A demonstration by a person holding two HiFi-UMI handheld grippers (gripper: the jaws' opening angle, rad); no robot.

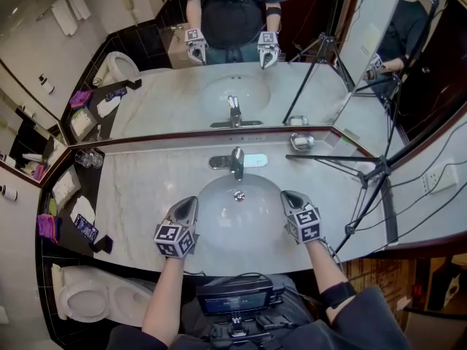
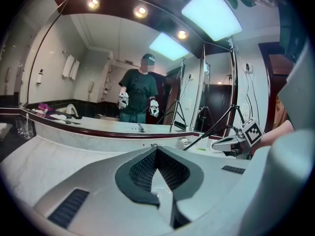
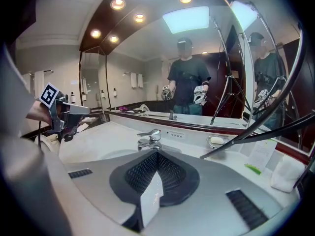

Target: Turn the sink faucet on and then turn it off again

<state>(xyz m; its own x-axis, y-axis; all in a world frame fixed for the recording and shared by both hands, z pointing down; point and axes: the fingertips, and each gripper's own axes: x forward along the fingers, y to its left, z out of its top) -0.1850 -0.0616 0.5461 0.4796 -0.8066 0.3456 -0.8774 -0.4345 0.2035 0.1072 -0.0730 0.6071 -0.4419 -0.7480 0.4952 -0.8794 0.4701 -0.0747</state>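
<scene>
Head view: my left gripper [image 1: 191, 201] and right gripper [image 1: 287, 195] hover over the near rim of the sink [image 1: 248, 221], one on each side of the basin, touching nothing. Jaws together on both, nothing between them; each gripper view confirms it. The faucet [image 1: 237, 162] stands behind the basin on the marble worktop [image 1: 139, 188], well apart from both grippers. In the right gripper view it sits dead ahead, its lever [image 3: 149, 132] lying roughly level. No stream that I can make out.

Judgement: the turning-on step is not yet begun; this is the approach. Next move: carry the right gripper forward over the basin, set the closed tip under the lever's end, or part the jaws to pinch it, then lift gently. The chrome is slim and probably slippery
</scene>
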